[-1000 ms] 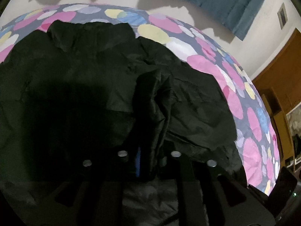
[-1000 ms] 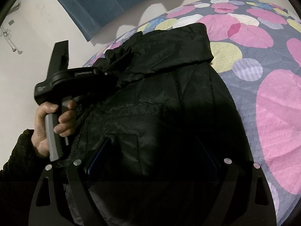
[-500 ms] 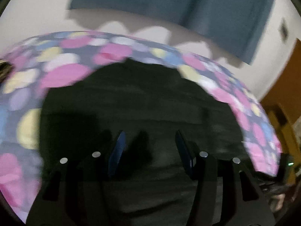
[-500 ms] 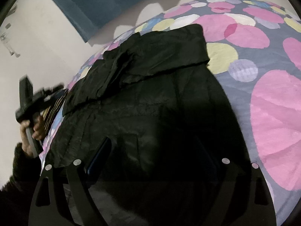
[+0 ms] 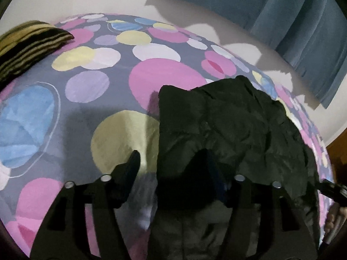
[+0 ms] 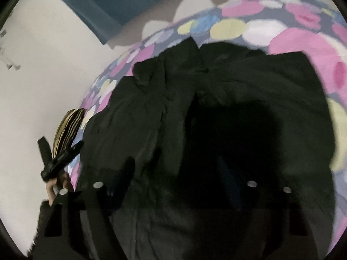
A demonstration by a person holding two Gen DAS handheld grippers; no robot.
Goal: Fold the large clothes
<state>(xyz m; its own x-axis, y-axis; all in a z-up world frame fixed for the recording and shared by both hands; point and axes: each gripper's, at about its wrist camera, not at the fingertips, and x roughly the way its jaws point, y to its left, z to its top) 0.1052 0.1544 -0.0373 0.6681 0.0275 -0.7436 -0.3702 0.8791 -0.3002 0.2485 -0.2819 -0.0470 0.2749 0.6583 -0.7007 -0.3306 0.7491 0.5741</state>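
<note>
Black puffy nylon jacket on spotted bedsheet, mid-fold.
Left gripper jaws just opening, straddling jacket's edge ungripped; right gripper jaws closing, nothing clamped, presumably regrasping.

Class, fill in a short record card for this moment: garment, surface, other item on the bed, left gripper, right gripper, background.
garment: black jacket, crumpled, lying on the bed
surface: bedspread with coloured circles
other item: striped cushion at the far left edge
left gripper: open, jaws just been opening, astride the jacket's left edge without pinching it
right gripper: open over the jacket, jaws just been closing, no fabric pinched
background: blue curtain, pale wall
</note>
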